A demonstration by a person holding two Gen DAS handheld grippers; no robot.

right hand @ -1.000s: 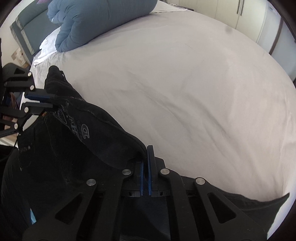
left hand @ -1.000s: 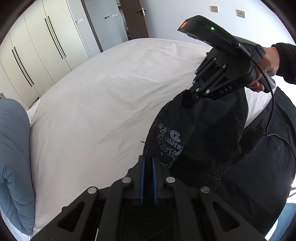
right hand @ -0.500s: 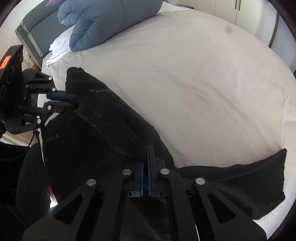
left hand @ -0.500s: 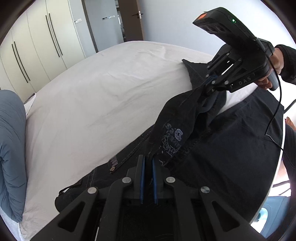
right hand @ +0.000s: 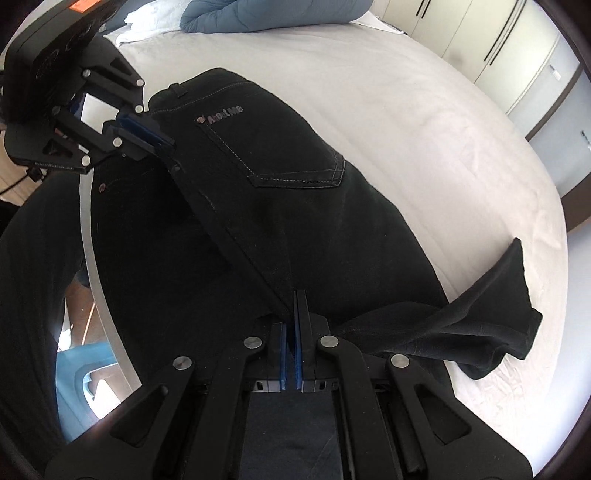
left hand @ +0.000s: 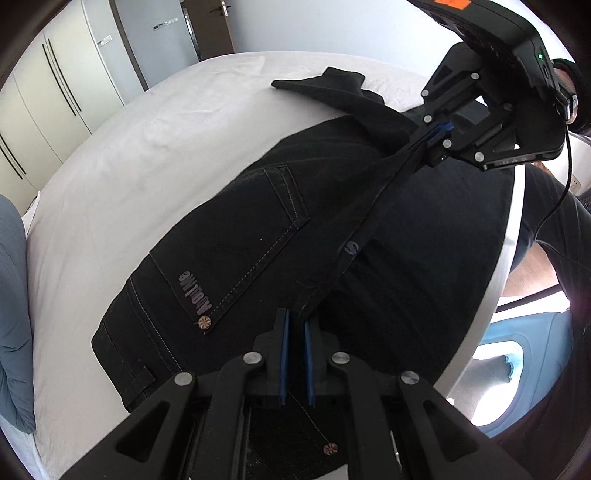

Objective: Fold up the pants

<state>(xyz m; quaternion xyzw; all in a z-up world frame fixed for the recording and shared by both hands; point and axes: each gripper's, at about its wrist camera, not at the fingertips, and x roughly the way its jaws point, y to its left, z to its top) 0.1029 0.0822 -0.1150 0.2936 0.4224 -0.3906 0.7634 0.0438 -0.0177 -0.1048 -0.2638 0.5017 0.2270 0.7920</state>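
- Black denim pants (left hand: 258,236) with pale contrast stitching lay on the white bed sheet (left hand: 122,155), seat side up, near the bed's near edge.
- Left gripper (left hand: 294,332) was clamped on the fabric edge at the waist end; right gripper (right hand: 294,306) was clamped on the same edge further along.
- That edge ran taut between the two, likely to drag one half over the other for a lengthwise fold.
- One hem (right hand: 509,295) lay loose and rumpled at the right.
- Denim looked stiff and heavy; back pocket (left hand: 236,258) had a rivet and printed lettering.
- Blue padded duvet (right hand: 266,14) sat far off.
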